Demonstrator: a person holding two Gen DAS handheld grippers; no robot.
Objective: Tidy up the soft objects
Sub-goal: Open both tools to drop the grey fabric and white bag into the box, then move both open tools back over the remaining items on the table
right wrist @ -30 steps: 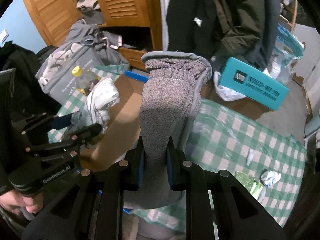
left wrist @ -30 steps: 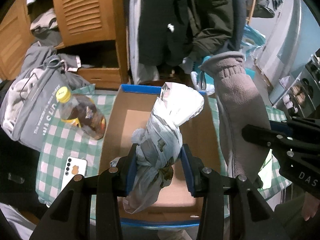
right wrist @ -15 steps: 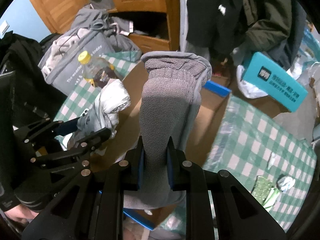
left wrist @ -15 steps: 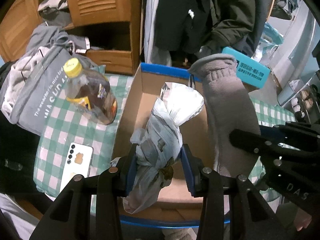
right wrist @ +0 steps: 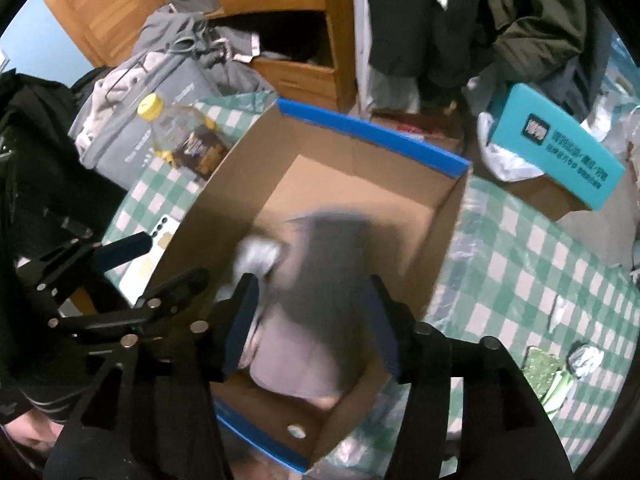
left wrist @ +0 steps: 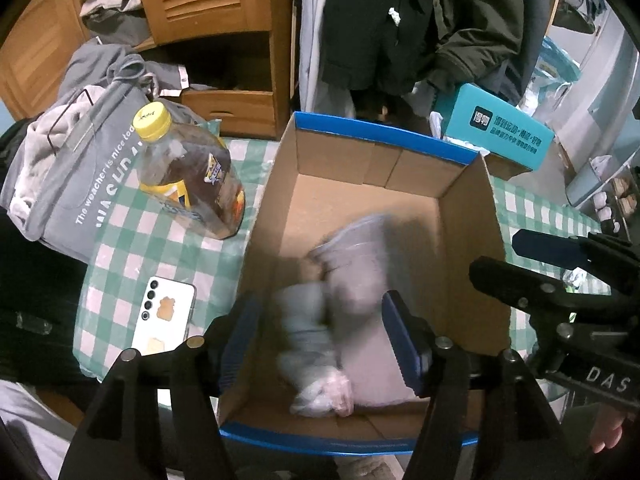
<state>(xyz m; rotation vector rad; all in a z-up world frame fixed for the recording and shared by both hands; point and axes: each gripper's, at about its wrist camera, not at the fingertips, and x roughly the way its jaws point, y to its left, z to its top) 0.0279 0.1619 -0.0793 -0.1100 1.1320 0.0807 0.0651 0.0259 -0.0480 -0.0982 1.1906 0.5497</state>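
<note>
An open cardboard box (left wrist: 468, 208) with blue-edged flaps stands on the green checked tablecloth; it also shows in the right wrist view (right wrist: 440, 216). A knotted pale bundle (left wrist: 308, 344) and a grey fleece glove (left wrist: 360, 276) lie blurred inside the box, free of both grippers. The glove (right wrist: 320, 292) and the bundle (right wrist: 258, 254) show in the right wrist view too. My left gripper (left wrist: 322, 334) is open above the box. My right gripper (right wrist: 310, 322) is open above the box; it shows at the right of the left wrist view (left wrist: 532, 264).
A yellow-capped bottle of brown drink (left wrist: 188, 176) and a white phone (left wrist: 164, 320) lie left of the box. A grey bag of clothes (left wrist: 72, 168) sits further left. A teal box (left wrist: 496, 132) stands behind. Small scraps (right wrist: 560, 364) lie on the cloth at right.
Both grippers have opened and let go. The pale bundle and the grey glove have dropped into the box and are blurred from motion.
</note>
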